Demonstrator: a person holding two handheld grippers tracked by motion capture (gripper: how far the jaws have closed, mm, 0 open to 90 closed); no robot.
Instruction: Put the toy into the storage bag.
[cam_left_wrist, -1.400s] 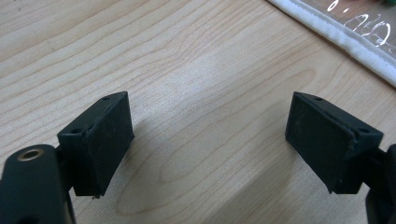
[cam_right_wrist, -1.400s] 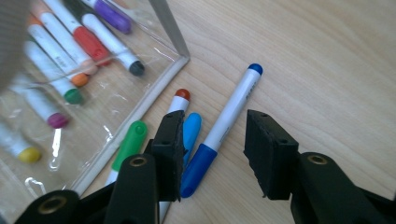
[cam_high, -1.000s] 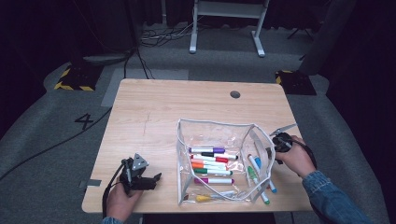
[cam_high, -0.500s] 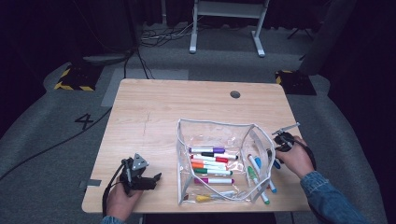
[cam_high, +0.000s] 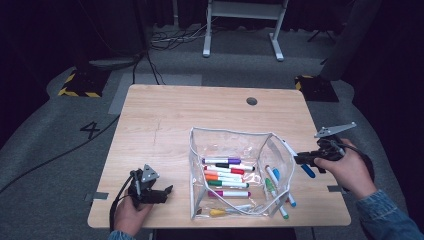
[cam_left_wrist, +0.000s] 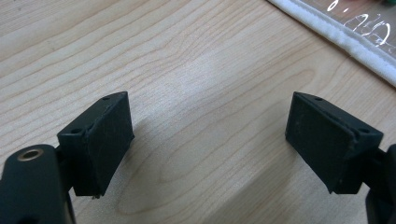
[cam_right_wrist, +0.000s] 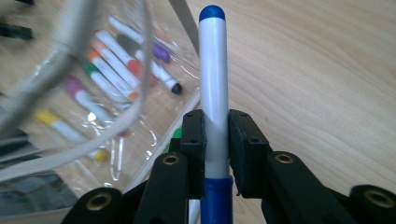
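Right gripper (cam_right_wrist: 215, 140), jaws just closed, clamped the blue marker (cam_right_wrist: 214, 84) beside the clear pouch (cam_high: 235, 137), left gripper (cam_left_wrist: 210, 140) idle, jaws apart; marker might snag the pouch rim if angled badly.

Far half of the table (cam_high: 200, 107): bare wood, so you can sweep across freely.
Near middle: the clear pouch (cam_high: 235, 172) stands open-topped and blocks any low crossing.
Near right edge: loose markers (cam_high: 280, 192) lie beside the pouch, so room is tight.
Near left corner: bare wood between your left gripper (cam_high: 162, 192) and the pouch.
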